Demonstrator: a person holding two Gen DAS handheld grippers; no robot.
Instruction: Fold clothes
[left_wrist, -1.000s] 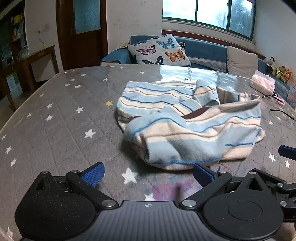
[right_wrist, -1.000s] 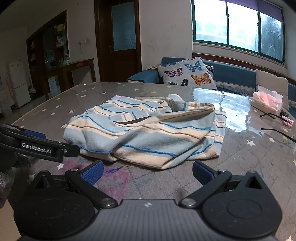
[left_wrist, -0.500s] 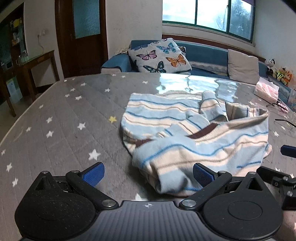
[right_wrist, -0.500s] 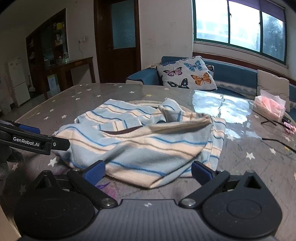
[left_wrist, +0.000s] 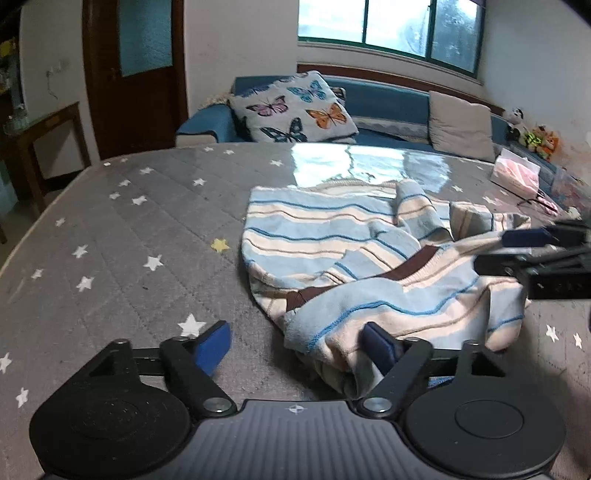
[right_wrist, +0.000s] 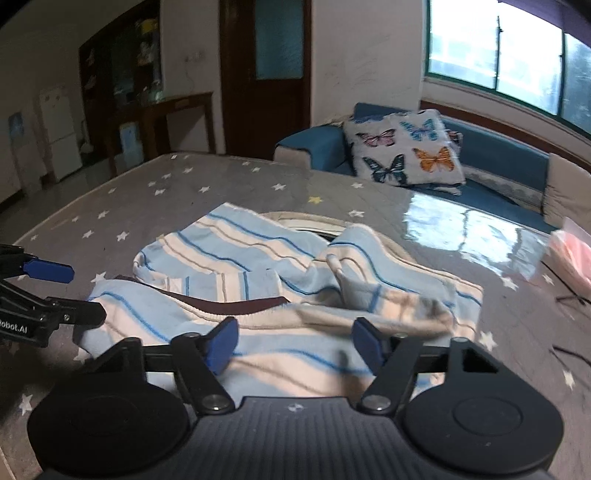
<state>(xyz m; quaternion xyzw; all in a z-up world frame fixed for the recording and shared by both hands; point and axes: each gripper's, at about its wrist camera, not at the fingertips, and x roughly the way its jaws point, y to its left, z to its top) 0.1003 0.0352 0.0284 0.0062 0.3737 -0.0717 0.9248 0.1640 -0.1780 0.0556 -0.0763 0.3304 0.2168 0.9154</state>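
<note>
A light blue and cream striped sweater (left_wrist: 351, 258) lies crumpled on the grey star-patterned table (left_wrist: 122, 236); it also shows in the right wrist view (right_wrist: 258, 266). Its brown neckline trim (left_wrist: 406, 267) faces up. My left gripper (left_wrist: 295, 343) is open at the sweater's near left corner, with the right pad touching the cloth. My right gripper (right_wrist: 293, 341) is open low over the sweater's near edge, with cloth between its jaws. The right gripper also shows at the right in the left wrist view (left_wrist: 535, 254). The left gripper shows at the left in the right wrist view (right_wrist: 40, 295).
A pink tissue pack (left_wrist: 515, 175) and thin dark glasses (right_wrist: 569, 328) lie at the table's right. A blue sofa with a butterfly cushion (left_wrist: 295, 109) stands behind the table. A dark door (left_wrist: 136, 74) and wooden side table (left_wrist: 44, 129) are at far left.
Both grippers have moved forward and down onto the sweater's near edge. The right gripper now reaches over the cloth. The sweater looks more bunched up.
</note>
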